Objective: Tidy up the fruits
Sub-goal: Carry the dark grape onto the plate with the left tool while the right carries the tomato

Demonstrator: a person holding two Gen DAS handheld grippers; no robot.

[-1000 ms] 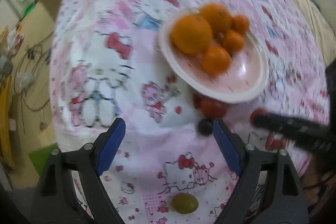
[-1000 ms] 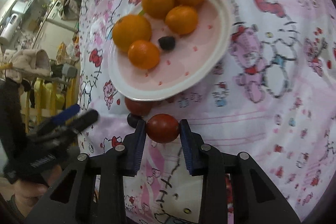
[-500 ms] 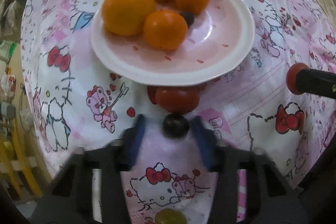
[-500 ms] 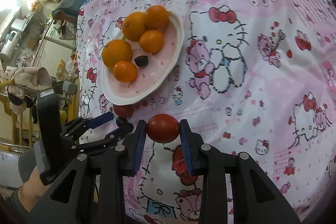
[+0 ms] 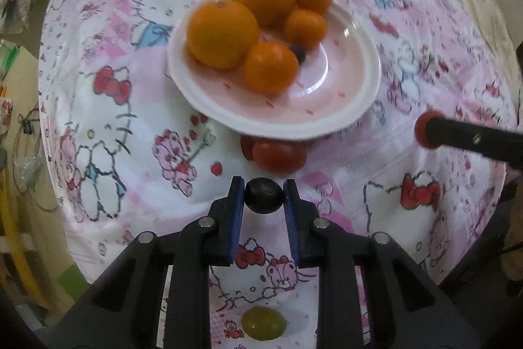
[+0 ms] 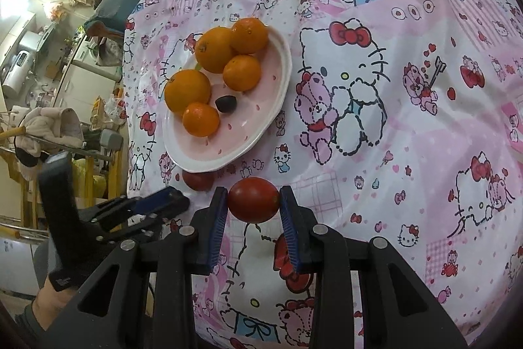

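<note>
A pink plate point(image 5: 343, 107) point(image 6: 261, 133) holds several oranges point(image 5: 222, 33) point(image 6: 188, 89) and one dark grape point(image 5: 298, 52) point(image 6: 225, 103). My left gripper point(image 5: 264, 195) is shut on a second dark grape point(image 5: 264, 196), just in front of the plate's near rim. A red tomato point(image 5: 278, 154) point(image 6: 197, 180) lies on the cloth against that rim. My right gripper point(image 6: 253, 201) is shut on another red tomato point(image 6: 253, 200), held above the cloth to the right of the plate; it shows in the left wrist view point(image 5: 425, 134). The left gripper shows at the left of the right wrist view point(image 6: 170, 201).
A green grape point(image 5: 263, 327) lies on the cloth beneath my left gripper. The round table wears a pink Hello Kitty cloth point(image 6: 392, 87). Off its left edge are racks, clothes and kitchen clutter point(image 6: 49, 120).
My left gripper moved up to the dark grape and shut on it. My right gripper drew back from the plate, lifting the tomato.
</note>
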